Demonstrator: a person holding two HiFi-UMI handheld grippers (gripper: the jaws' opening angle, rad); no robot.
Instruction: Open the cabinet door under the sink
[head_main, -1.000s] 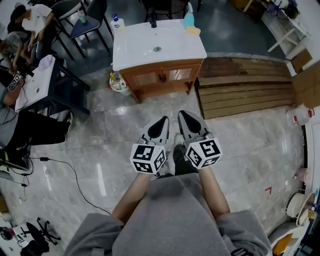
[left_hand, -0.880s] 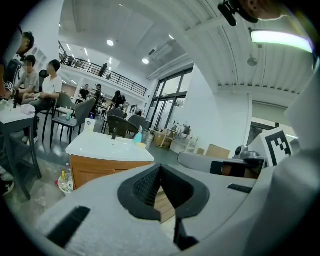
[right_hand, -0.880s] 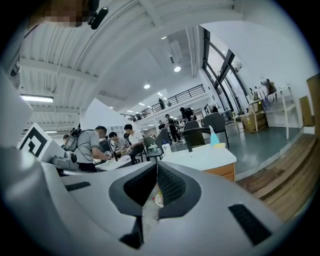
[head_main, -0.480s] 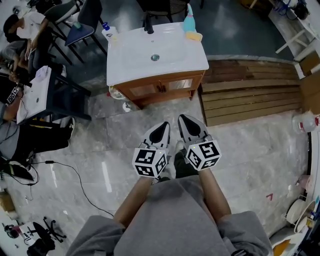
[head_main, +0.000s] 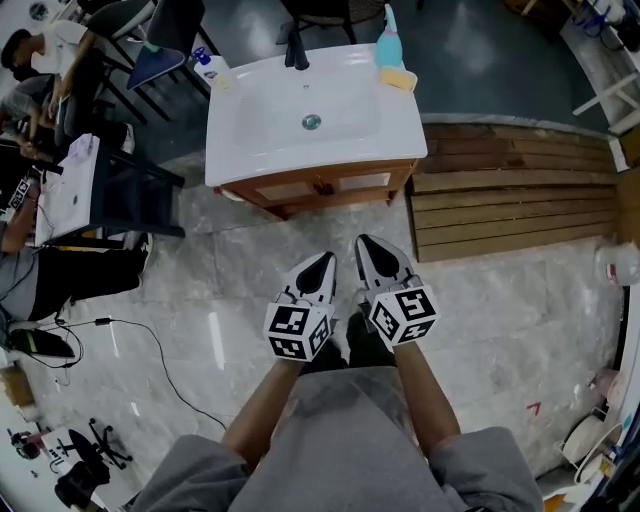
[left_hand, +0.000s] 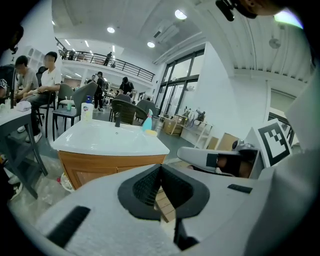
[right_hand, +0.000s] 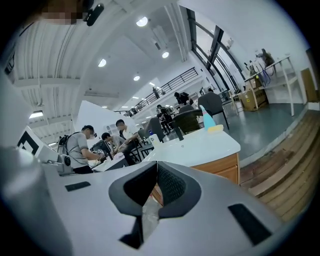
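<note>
1. The low wooden cabinet (head_main: 300, 189) with a white rectangular sink top (head_main: 260, 120) is standing at the far centre of the pale marble floor (head_main: 220, 270). Its long axis is running left to right.
2. Its front is facing near, toward the person. The two wooden cabinet doors (head_main: 345, 183) are lying flush and closed, with their small knobs (head_main: 322, 186) side by side at the middle.
3. The left gripper (head_main: 322, 265) is hovering over the floor well short of the cabinet and pointing far toward it. In its own view the dark pads are pressing together with nothing between them (left_hand: 160, 170).
4. The right gripper (head_main: 368, 245) is hanging just beside it, pointing the same way. Its jaws are likewise closed and empty (right_hand: 156, 167).
5. On the sink top, a black faucet (head_main: 296, 50) is standing at the far edge, and a turquoise bottle (head_main: 388, 30) and a yellow sponge (head_main: 398, 78) are sitting at the far right corner.
6. A brown slatted wooden platform (head_main: 510, 190) is lying to the right of the cabinet.
7. Seated people (head_main: 40, 60) are gathering round a table at the far left.
</note>
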